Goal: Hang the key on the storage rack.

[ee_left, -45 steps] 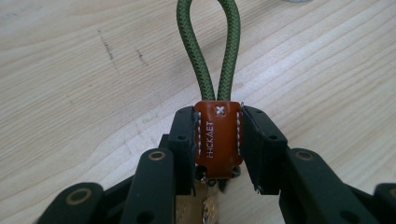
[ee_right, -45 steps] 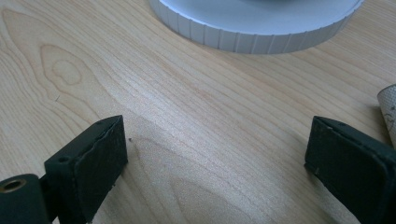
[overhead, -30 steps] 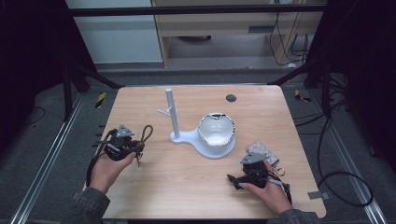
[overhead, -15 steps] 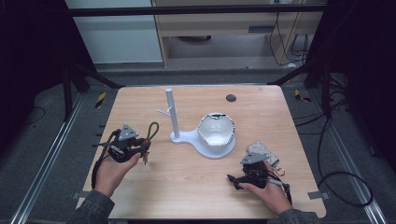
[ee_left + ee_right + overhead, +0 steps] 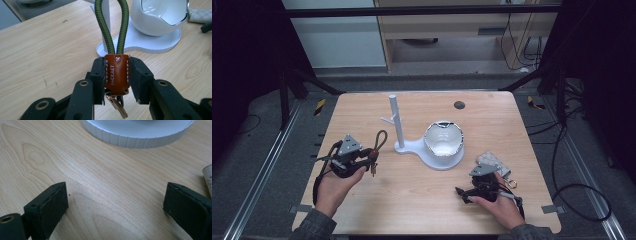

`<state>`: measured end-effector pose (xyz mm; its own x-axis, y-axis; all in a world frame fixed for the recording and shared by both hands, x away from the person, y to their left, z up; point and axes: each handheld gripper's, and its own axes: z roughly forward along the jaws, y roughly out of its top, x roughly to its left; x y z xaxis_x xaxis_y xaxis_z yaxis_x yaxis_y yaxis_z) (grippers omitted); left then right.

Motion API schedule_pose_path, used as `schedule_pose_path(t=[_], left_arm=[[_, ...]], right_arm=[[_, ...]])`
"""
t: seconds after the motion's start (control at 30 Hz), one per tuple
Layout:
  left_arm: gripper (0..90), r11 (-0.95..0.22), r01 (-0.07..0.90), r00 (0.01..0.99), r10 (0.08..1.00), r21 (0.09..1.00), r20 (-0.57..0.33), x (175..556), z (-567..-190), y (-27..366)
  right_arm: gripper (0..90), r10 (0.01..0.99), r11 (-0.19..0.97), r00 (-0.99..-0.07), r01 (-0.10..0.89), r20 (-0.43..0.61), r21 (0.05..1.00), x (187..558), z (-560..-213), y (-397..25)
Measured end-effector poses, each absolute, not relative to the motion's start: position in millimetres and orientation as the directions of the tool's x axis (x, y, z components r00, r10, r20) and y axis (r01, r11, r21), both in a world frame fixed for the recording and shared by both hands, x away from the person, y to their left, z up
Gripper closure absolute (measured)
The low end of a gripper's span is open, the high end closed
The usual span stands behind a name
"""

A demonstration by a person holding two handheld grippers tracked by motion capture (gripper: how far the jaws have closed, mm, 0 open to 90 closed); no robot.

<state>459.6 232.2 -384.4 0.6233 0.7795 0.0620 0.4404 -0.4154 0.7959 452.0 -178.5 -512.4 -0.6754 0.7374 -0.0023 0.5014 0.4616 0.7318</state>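
While the right tongs (image 5: 116,202) gape wide, the left tongs (image 5: 116,75) clench the keychain (image 5: 116,72), its green loop (image 5: 112,25) pointing at the white stand (image 5: 140,41).

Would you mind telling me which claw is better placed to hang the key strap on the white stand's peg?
Left. The left claw already clamps the key strap by its leather tab, loop pointing toward the white stand. The right claw is open over bare table.
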Motion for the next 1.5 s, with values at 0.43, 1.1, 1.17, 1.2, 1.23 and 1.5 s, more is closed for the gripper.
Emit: schedule_pose_path(t=[0.43,1.1,1.17,1.2,1.23,1.5], left_arm=[[65.6,-0.399,0.407,0.638,0.768,0.822,0.056,459,-369,222],[65.5,-0.389,0.362,0.633,0.77,0.847,0.083,465,-346,209],[65.5,-0.39,0.362,0.631,0.771,0.847,0.085,466,-346,208],[65.5,-0.382,0.365,0.628,0.774,0.849,0.078,470,-346,207],[65.5,-0.382,0.365,0.628,0.774,0.849,0.078,470,-346,207],[65.5,-0.376,0.386,0.619,0.783,0.842,0.066,482,-353,203]], right_arm=[[5.7,0.737,0.462,-0.676,0.502,-0.002,0.731,452,-512,-179],[5.7,0.736,0.465,-0.677,0.498,-0.006,0.732,452,-513,-179],[5.7,0.737,0.463,-0.676,0.501,-0.003,0.731,452,-512,-179],[5.7,0.737,0.463,-0.676,0.501,-0.004,0.731,452,-512,-179],[5.7,0.736,0.463,-0.677,0.5,-0.003,0.732,452,-512,-179],[5.7,0.735,0.465,-0.678,0.499,-0.004,0.731,451,-512,-179]])
